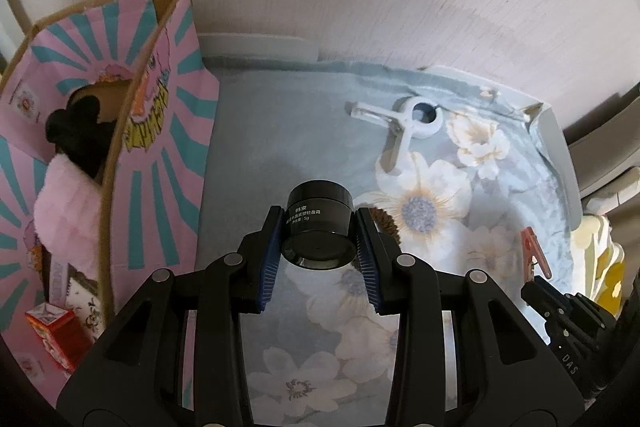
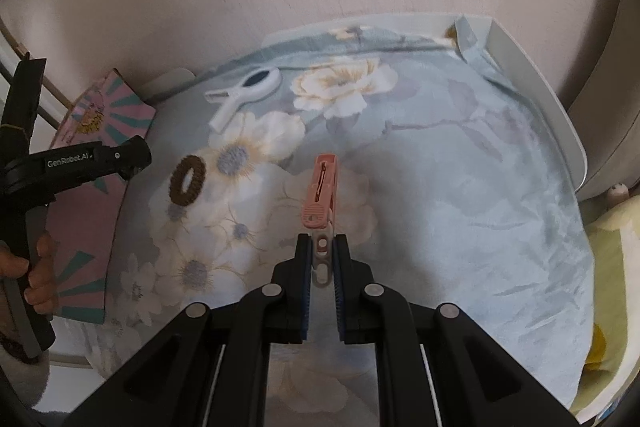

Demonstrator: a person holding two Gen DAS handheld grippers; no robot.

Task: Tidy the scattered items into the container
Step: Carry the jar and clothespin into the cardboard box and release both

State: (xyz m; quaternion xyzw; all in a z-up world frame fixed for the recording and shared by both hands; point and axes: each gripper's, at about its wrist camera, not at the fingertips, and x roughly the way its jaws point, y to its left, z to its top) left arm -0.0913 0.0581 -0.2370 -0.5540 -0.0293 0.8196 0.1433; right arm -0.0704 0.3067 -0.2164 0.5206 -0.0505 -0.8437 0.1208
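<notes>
A black jar (image 1: 318, 223) is clamped in the left gripper (image 1: 318, 247) above the floral cloth (image 1: 460, 267), right of the pink box (image 1: 160, 147). A pink clothespin (image 2: 320, 203) is pinched by its tail in the right gripper (image 2: 322, 263).

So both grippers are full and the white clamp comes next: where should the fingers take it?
The white clamp lies flat on the floral cloth. From above, close across its ring-shaped head: it looks the broadest part, with clear cloth either side. The splayed handles would probably slip.
</notes>
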